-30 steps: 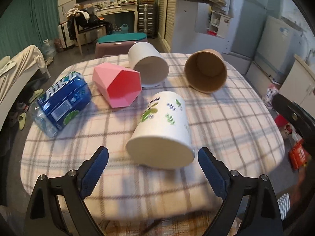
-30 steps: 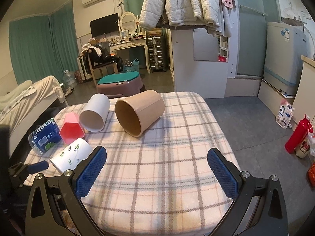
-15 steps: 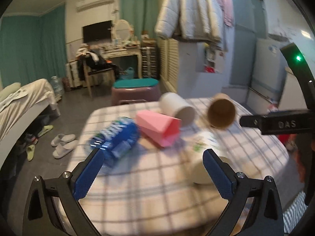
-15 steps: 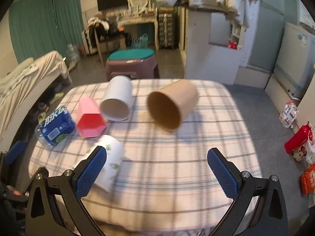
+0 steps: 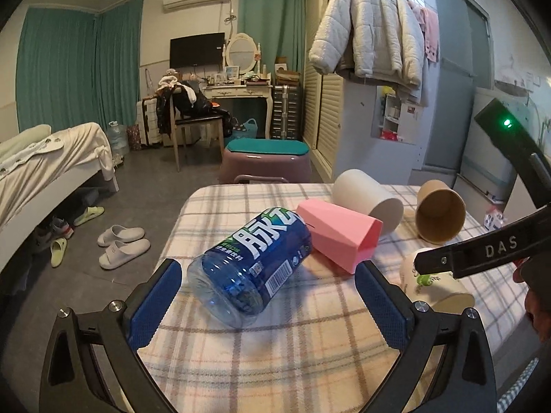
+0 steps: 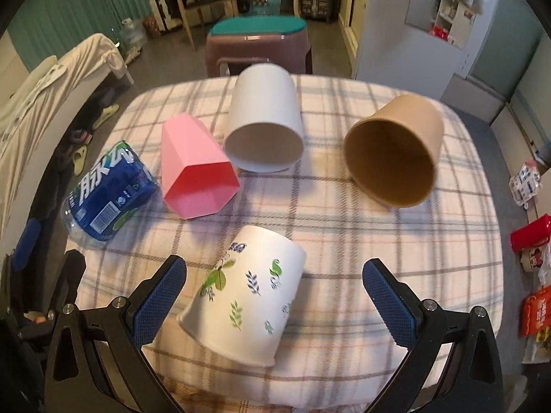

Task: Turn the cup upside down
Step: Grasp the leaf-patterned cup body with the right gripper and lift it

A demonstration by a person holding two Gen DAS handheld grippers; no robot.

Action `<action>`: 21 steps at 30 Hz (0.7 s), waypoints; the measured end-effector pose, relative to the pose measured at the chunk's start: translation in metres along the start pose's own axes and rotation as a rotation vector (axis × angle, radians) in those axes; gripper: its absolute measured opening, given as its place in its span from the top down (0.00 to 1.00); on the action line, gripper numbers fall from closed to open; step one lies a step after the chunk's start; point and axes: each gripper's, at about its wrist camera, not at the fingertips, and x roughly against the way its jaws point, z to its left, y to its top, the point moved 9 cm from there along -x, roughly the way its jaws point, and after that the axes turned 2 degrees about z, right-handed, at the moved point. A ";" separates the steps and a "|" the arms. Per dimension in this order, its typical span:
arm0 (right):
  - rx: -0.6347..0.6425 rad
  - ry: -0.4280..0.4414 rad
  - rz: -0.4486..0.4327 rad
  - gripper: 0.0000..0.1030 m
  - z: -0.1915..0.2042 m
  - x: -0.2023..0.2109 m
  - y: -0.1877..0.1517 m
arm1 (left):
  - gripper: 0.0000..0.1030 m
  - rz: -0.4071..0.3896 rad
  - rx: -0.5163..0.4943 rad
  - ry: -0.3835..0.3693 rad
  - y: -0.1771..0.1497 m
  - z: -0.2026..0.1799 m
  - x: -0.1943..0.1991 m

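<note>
In the left view, your left gripper [image 5: 267, 301] is wide, holding nothing, with the bottle [image 5: 253, 263] lying between its fingers. In the right view, your right gripper [image 6: 273, 297] is wide, and the leaf cup [image 6: 248, 289] lies on its side between its fingers, apart from both.

We see teal curtains [image 5: 65, 69] far left, a bed [image 5: 44, 158] beneath them, a white dressing table [image 5: 237, 93] at the far wall, and a grey floor [image 5: 144, 192].

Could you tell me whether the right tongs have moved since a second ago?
Yes. The right tongs came forward and down over the table, now straddling the leaf-print cup.
</note>
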 end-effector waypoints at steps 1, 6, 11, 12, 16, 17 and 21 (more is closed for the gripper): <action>-0.015 0.018 0.015 0.00 0.000 -0.003 0.001 | 0.00 0.000 0.003 -0.005 0.000 0.001 -0.001; -0.037 0.011 0.074 0.01 -0.003 -0.017 0.001 | 0.00 0.004 0.006 -0.017 -0.002 0.007 -0.007; -0.044 0.024 0.120 0.11 -0.003 -0.028 -0.002 | 0.00 0.014 0.038 -0.022 -0.005 0.013 -0.010; -0.043 0.029 0.125 0.12 -0.003 -0.029 -0.002 | 0.00 0.018 0.041 -0.019 -0.006 0.014 -0.011; -0.045 0.052 0.143 0.21 -0.002 -0.036 -0.003 | 0.00 0.030 0.043 -0.012 -0.010 0.016 -0.012; -0.050 0.065 0.148 0.23 -0.001 -0.038 -0.003 | 0.00 0.034 0.044 -0.010 -0.011 0.017 -0.013; -0.049 0.087 0.129 0.35 0.004 -0.037 0.002 | 0.00 0.041 0.037 0.003 -0.012 0.018 -0.012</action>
